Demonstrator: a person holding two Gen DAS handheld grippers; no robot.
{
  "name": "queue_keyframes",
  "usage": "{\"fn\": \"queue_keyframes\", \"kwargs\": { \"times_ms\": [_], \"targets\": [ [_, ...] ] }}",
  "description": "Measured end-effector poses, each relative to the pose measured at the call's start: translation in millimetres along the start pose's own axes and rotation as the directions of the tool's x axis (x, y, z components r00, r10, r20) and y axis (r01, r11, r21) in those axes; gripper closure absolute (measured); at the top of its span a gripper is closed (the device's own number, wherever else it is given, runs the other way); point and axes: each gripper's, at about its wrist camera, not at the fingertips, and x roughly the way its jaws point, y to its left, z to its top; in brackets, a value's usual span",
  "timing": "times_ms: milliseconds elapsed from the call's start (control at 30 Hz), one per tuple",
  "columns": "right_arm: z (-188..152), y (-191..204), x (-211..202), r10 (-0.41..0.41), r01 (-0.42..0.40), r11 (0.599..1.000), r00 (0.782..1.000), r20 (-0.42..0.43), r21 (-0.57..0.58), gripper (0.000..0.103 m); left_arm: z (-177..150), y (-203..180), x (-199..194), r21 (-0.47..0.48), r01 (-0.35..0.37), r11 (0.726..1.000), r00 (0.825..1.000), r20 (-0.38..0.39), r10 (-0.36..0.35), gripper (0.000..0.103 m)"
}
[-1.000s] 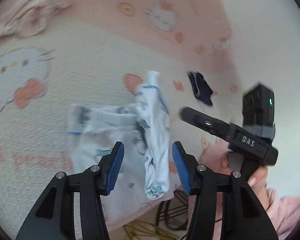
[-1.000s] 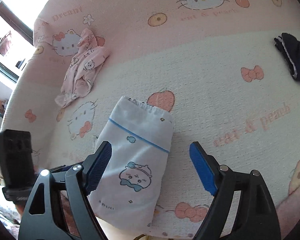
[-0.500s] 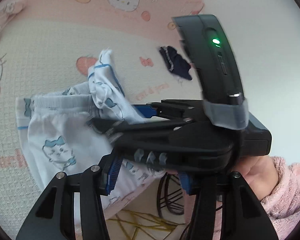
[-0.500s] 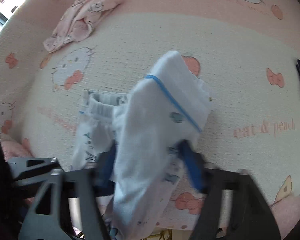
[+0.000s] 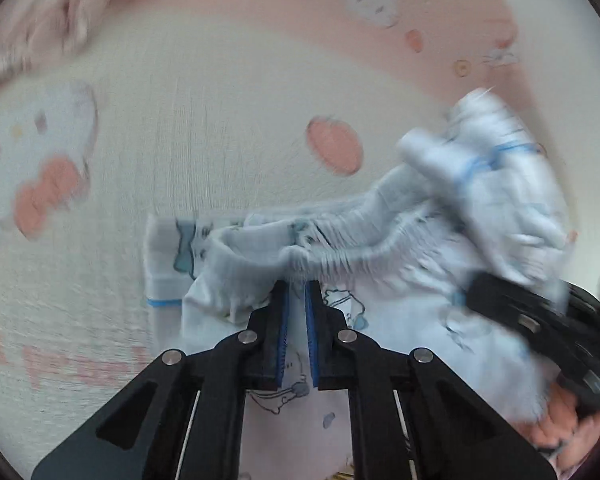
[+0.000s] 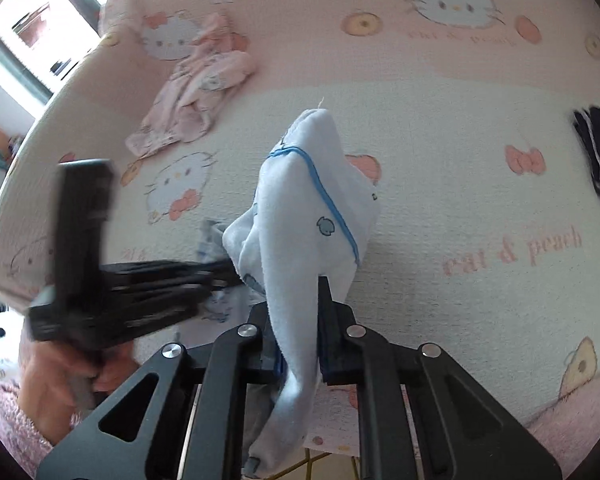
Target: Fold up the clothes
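Note:
Light blue cartoon-print children's trousers (image 5: 380, 272) lie on a pink and cream Hello Kitty blanket (image 5: 220, 128). My left gripper (image 5: 296, 292) is shut on the elastic waistband near the blanket's front edge. My right gripper (image 6: 300, 292) is shut on a trouser leg (image 6: 308, 200) and holds it raised above the blanket, its blue-trimmed cuff pointing up. The right gripper also shows at the right of the left wrist view (image 5: 532, 320). The left gripper body shows blurred at the left of the right wrist view (image 6: 112, 280).
A crumpled pink garment (image 6: 196, 88) lies at the back left of the blanket. A dark navy garment (image 6: 596, 148) lies at the far right. A window (image 6: 32, 40) is at the upper left. The blanket's front edge drops off below the grippers.
Both grippers were open a second ago. Both have closed on the trousers: the right on a leg, which it lifted, the left on the waistband.

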Motion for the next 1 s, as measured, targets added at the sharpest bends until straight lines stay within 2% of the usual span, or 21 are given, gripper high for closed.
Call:
{"fn": "queue_keyframes", "kwargs": {
  "times_ms": [100, 167, 233, 267, 300, 433, 467, 500, 567, 700, 833, 1000],
  "targets": [
    [0.2, 21.9, 13.8, 0.03, -0.031, 0.999, 0.999, -0.014, -0.038, 0.092, 0.5, 6.5, 11.4, -0.052, 0.01, 0.999, 1.0, -0.019, -0.011, 0.093],
    [-0.2, 33.8, 26.2, 0.024, -0.026, 0.998, 0.999, -0.031, -0.05, 0.092, -0.8, 19.4, 2.1, -0.151, 0.078, 0.985, 0.997, -0.008, -0.08, 0.093],
    [-1.4, 42.9, 34.4, 0.017, -0.019, 0.998, 0.999, -0.036, -0.056, 0.091, -5.0, 31.6, -14.3, -0.23, 0.157, 0.961, 0.988, 0.05, -0.149, 0.084],
    [-1.8, 45.1, 34.8, 0.02, -0.022, 0.998, 0.999, -0.031, -0.055, 0.091, -6.7, 35.5, -25.5, -0.236, 0.192, 0.953, 0.98, 0.091, -0.175, 0.069],
    [-2.5, 47.2, 33.8, 0.029, -0.03, 0.998, 0.999, -0.023, -0.052, 0.091, -6.5, 36.0, -31.6, -0.224, 0.212, 0.951, 0.976, 0.104, -0.193, 0.065],
    [-6.0, 38.0, 19.7, 0.061, -0.063, 0.998, 0.996, 0.064, 0.027, 0.092, -2.4, 12.1, -15.1, -0.124, 0.262, 0.957, 0.965, 0.049, -0.258, 0.065],
    [-6.6, 32.4, 15.8, 0.062, -0.068, 0.996, 0.994, 0.088, 0.062, 0.092, -2.0, 5.6, -7.0, -0.116, 0.273, 0.955, 0.962, 0.036, -0.271, 0.067],
    [-6.9, 25.6, 11.6, 0.062, -0.073, 0.993, 0.992, 0.108, 0.097, 0.092, -0.4, -0.3, 1.6, -0.114, 0.271, 0.956, 0.963, 0.026, -0.269, 0.074],
    [-7.6, 9.0, 5.7, 0.086, -0.105, 0.983, 0.988, 0.127, 0.153, 0.091, 3.8, -12.6, 19.2, -0.107, 0.253, 0.961, 0.967, 0.011, -0.254, 0.079],
    [-10.1, -3.1, 0.7, 0.132, -0.15, 0.977, 0.984, 0.122, 0.151, 0.092, 10.7, -21.1, 52.7, -0.18, 0.223, 0.958, 0.974, -0.006, -0.228, 0.08],
    [-7.8, -2.0, 4.9, 0.132, -0.146, 0.98, 0.985, 0.108, 0.132, 0.092, 7.9, -19.5, 59.2, -0.255, 0.265, 0.93, 0.961, -0.005, -0.275, 0.082],
    [-7.5, 1.1, 8.2, 0.083, -0.089, 0.993, 0.993, 0.081, 0.078, 0.092, 5.3, -9.7, 26.2, -0.287, 0.316, 0.905, 0.948, 0.128, -0.29, 0.08]
  ]
}}
